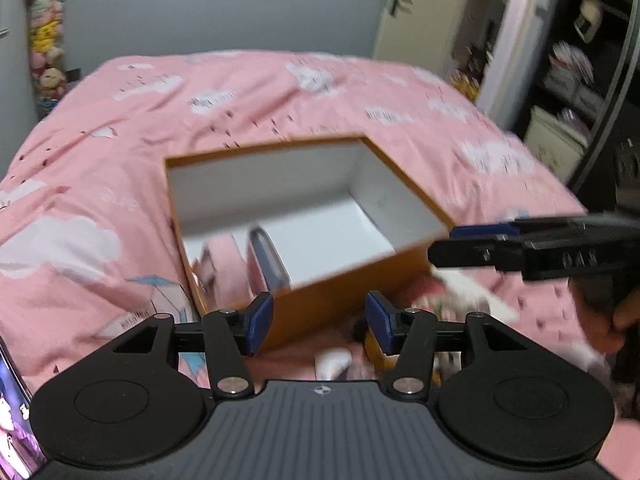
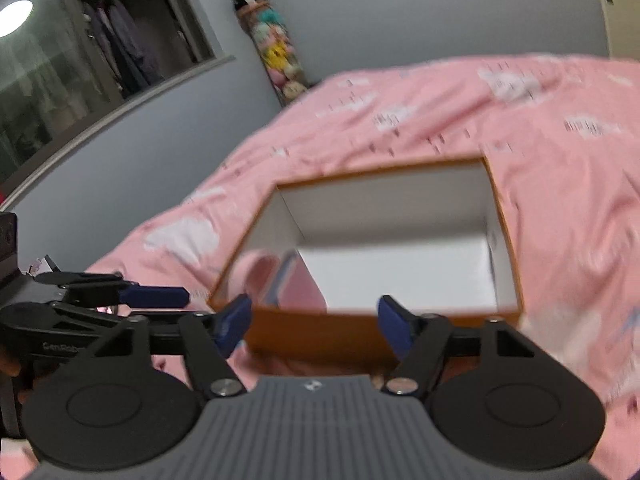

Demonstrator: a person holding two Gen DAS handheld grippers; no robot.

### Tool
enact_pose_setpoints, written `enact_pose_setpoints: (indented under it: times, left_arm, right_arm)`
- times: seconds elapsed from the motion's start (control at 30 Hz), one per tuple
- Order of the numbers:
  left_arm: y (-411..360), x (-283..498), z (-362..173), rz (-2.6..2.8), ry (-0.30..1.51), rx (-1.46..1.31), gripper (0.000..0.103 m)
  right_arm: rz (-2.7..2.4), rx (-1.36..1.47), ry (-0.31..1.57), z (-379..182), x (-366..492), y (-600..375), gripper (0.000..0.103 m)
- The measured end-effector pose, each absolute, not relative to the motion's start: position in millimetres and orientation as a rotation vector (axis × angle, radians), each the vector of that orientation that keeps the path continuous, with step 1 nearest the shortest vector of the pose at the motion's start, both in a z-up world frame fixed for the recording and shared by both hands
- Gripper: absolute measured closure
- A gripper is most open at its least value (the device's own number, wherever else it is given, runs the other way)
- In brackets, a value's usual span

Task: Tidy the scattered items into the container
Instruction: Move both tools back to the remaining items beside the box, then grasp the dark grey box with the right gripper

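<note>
An open orange box (image 1: 340,304) with a white inside sits on the pink bed; it also shows in the right wrist view (image 2: 320,332). A pink item (image 1: 228,260) and a grey-blue flat item (image 1: 266,260) lie in its near left corner, also seen in the right wrist view as the pink item (image 2: 262,276). My left gripper (image 1: 319,320) is open and empty just in front of the box's near wall. My right gripper (image 2: 314,326) is open and empty at the same wall. Small scattered items (image 1: 334,362) lie blurred on the bed under the left gripper.
The pink cloud-print bedspread (image 1: 120,152) covers the bed. A phone (image 1: 16,420) shows at the lower left edge. Stacked plush toys (image 2: 276,52) stand against the grey wall. A door (image 1: 420,8) and shelves (image 1: 576,60) are at the right.
</note>
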State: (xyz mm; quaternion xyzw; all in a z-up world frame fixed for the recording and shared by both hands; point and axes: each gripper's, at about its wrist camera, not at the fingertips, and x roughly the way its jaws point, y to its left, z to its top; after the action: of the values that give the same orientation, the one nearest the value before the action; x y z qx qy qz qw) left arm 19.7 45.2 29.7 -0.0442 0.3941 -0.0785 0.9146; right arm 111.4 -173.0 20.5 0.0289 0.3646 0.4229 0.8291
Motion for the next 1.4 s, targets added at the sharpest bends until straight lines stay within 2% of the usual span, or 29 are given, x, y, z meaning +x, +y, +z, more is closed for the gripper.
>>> enact_pose_setpoints:
  times: [0.07, 0.17, 0.43, 0.67, 0.9, 1.0, 1.07, 1.13, 1.27, 1.4]
  left_arm:
    - [38.9, 16.9, 22.8, -0.195, 0.860, -0.059, 0.043]
    - [30.3, 11.6, 10.2, -0.241, 0.938, -0.017, 0.043]
    - [23.1, 0.0, -22.6, -0.276, 1.094, 0.015, 0.043]
    - [21.6, -1.5, -37.3, -0.255, 1.147, 0.007, 0.043]
    - [17.3, 2.3, -49.1, -0.236, 1.178, 0.009, 0.043]
    - [17.0, 5.5, -55.2, -0.215, 1.205, 0.005, 0.052]
    - [15.0, 5.3, -56.5, -0.213, 1.208, 0.017, 0.065]
    - [13.7, 4.9, -57.3, -0.217, 1.207, 0.019, 0.070]
    - [13.7, 2.7, -53.2, -0.198, 1.184, 0.024, 0.075]
    - [18.6, -0.6, -45.1, -0.177, 1.151, 0.008, 0.076]
  right_arm:
    - [0.881, 0.065, 0.814, 14.1, 107.9, -181.0, 0.047]
    - [0.866, 0.053, 0.859, 7.0, 100.4, -190.2, 0.053]
    - [0.968, 0.024, 0.991, -10.2, 74.1, -180.7, 0.060]
    - [0.956, -0.044, 1.113, -27.7, 64.9, -165.5, 0.060]
    - [0.901, -0.036, 1.172, -36.8, 64.9, -167.8, 0.054]
    - [0.900, -0.029, 1.206, -44.3, 65.9, -164.9, 0.054]
    - [0.897, -0.028, 1.221, -48.7, 66.7, -163.6, 0.052]
    - [0.900, -0.038, 1.226, -50.1, 66.9, -160.8, 0.052]
    - [0.901, -0.052, 1.230, -51.5, 66.7, -158.4, 0.053]
    - [0.905, -0.064, 1.206, -48.5, 64.4, -158.4, 0.057]
